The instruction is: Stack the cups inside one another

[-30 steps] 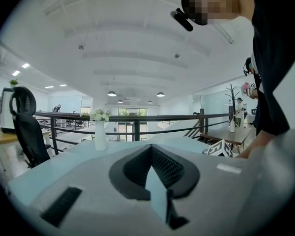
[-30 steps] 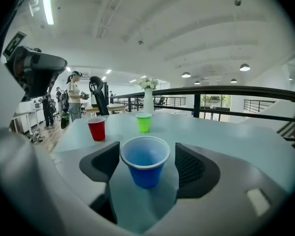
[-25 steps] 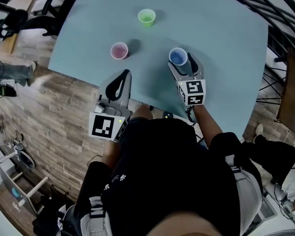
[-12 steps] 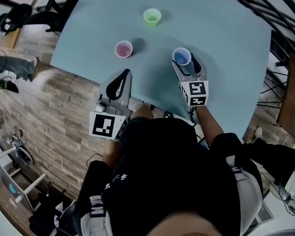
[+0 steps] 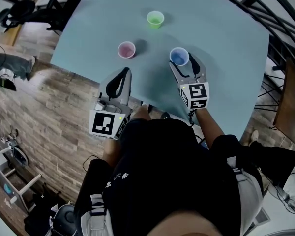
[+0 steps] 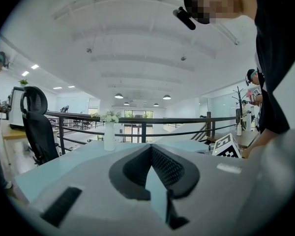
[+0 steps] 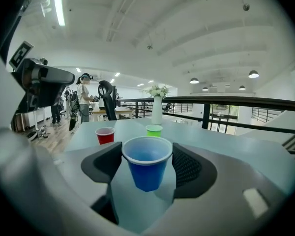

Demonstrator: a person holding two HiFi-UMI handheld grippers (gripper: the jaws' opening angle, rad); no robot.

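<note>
Head view gives us the layout: a pale blue tabletop (image 5: 221,38) carries three cups, all upright with their mouths open. The green cup (image 5: 155,19) stands farthest from us. The red cup (image 5: 126,49) (it reads more pink from above) is nearer and to the left. The blue cup (image 5: 179,57) is nearest, to the right, and sits between the jaws of the right claw (image 5: 182,63). None of the cups touches another, and none sits inside another yet.

Right gripper view lets us see the grip plainly. The jaws have just been closing with the blue cup between them, and now both dark pads press against it just under its rim. Its base looks to us slightly clear of the tabletop, though we cannot be sure. Beyond it we see the red cup to the left and the green cup just right of it. A white vase (image 7: 157,109) of flowers stands farther back, near the railing (image 7: 226,113).

Left gripper view shows the left claw (image 6: 150,149) with its jaws brought together, nothing between them. From above we find it at the tabletop's near edge, pointing towards the red cup but apart from it, with wooden floor (image 5: 49,112) to its left.
</note>
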